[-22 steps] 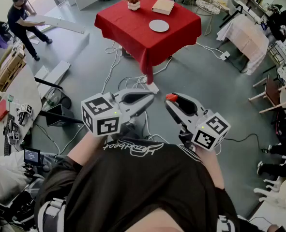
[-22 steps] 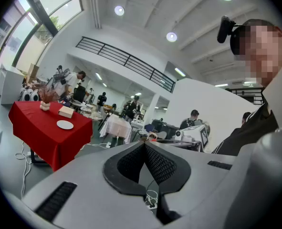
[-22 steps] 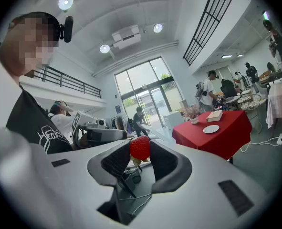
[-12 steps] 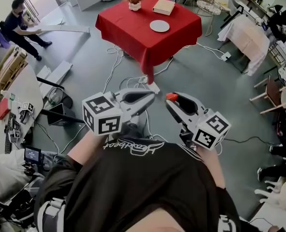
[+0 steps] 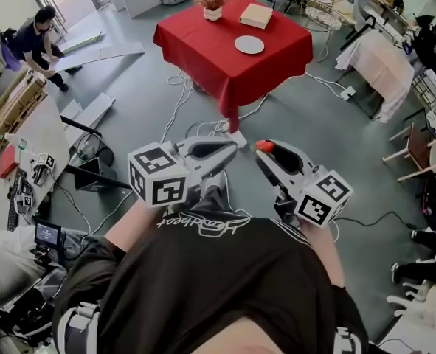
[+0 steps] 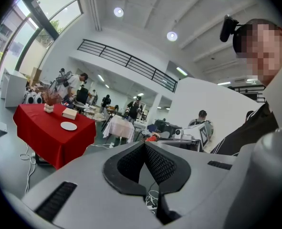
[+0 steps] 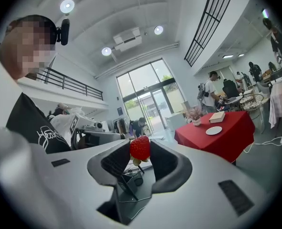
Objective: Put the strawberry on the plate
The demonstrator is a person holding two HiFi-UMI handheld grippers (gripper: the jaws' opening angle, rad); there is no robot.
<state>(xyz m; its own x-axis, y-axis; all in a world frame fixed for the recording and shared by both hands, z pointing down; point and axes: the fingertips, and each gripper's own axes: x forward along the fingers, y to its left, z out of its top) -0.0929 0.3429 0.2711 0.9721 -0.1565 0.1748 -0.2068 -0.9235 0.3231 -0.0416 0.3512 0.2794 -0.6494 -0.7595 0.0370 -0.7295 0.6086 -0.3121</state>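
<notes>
Head view: I stand on the floor well apart from the red table [image 5: 203,46]. The plate [image 5: 248,44] lies on the tabletop, bare, toward its right edge. A box [image 5: 256,16] sits nearer the far right corner and a vase [image 5: 212,12] at the far edge. My right claw [image 5: 265,150] points forward with the strawberry [image 5: 263,146] at its very tip. My left claw [image 5: 229,147] is held level beside it. Cables [image 5: 179,98] trail over the floor between me and the table's near corner.

Left gripper view: this claw is closed, its tips meeting with nothing between them. The table and plate show far off to the left.

Right gripper view: the jaws stand fairly wide, clamped on the strawberry, which sits pinched between the outermost ends of the pads. Its green cap hangs below. The plate is far ahead, on the tabletop.

What could go wrong, as I judge it: the fruit is round, soft and gripped only at the tips. A jolt in my step or a slight easing of the squeeze could let it roll out onto the floor. Squeezing harder to guard against that would bruise it. The cables lie right in my path and could catch a foot. At the table, letting go too high or near the plate's rim could send the strawberry rolling off onto the cloth.
</notes>
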